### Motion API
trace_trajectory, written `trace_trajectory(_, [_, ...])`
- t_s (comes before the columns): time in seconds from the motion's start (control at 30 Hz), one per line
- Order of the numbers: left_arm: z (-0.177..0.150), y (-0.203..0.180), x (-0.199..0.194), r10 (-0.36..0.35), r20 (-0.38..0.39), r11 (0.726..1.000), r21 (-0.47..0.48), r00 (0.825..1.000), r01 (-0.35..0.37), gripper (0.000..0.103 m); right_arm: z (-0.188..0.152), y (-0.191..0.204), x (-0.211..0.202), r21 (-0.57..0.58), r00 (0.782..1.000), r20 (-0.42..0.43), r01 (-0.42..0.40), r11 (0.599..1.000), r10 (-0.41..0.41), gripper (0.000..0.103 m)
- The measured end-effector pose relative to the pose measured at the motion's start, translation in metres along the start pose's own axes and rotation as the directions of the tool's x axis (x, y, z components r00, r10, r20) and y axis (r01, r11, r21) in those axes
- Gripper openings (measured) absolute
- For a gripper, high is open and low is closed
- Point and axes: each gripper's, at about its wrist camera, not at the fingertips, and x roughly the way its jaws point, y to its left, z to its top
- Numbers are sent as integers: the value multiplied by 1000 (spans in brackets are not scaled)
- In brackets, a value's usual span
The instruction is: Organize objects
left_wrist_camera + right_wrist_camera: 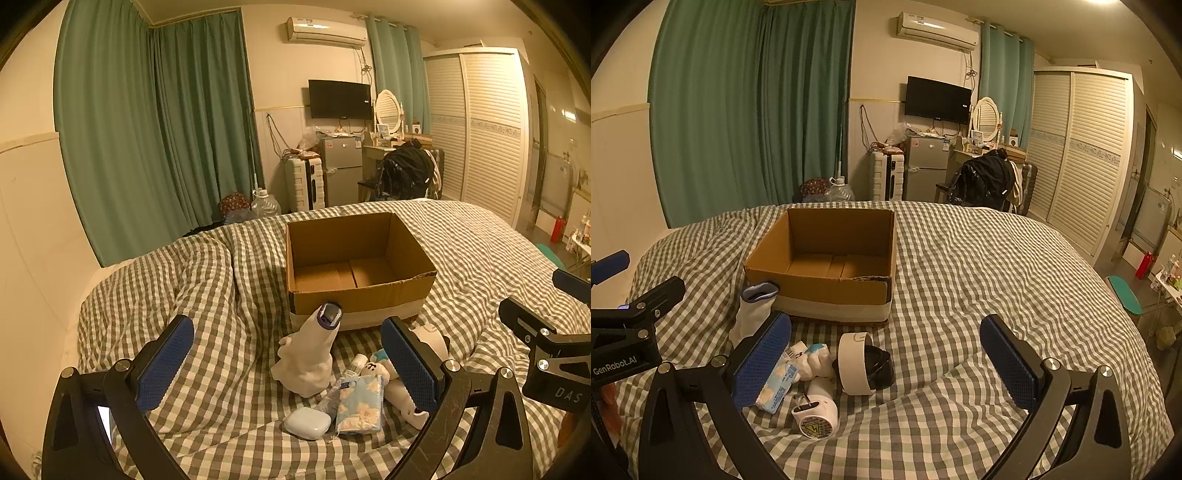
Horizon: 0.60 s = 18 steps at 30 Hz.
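Objects to be organized lie in a small heap on a checked bedspread (221, 424), framed by two hand-held grippers. Left gripper (288, 360) has its blue-padded jaws spread wide and holds nothing; it hovers low over the heap. Between its jaws stands a white sock (308, 354), bunched upright with a dark cuff, and in front of that a pale oval case (307, 423), a floral tissue pack (360, 404) and a small clear bottle (332, 395). Right gripper (886, 360) is likewise wide open and empty, just beside the left one. Its view shows a white roll with a black core (862, 363), a white plug adapter (814, 415) and a small plush figure (814, 360). Just beyond the heap, touching or nearly touching the sock, sits an open cardboard box (391, 291), which looks empty. Judging by this, sorting has not begun: the step in hand is choosing and approaching a first item. Next move likely calls for lowering one gripper around a single item, closing on it without snagging the bedspread, then lifting it into the box
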Motion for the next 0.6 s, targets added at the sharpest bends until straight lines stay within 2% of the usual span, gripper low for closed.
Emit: trace_trajectory(0.6, [1,0,0,-10,-6,1000,17,1000,10,103,0,3,1,17,999,-13,36,999,-36,103])
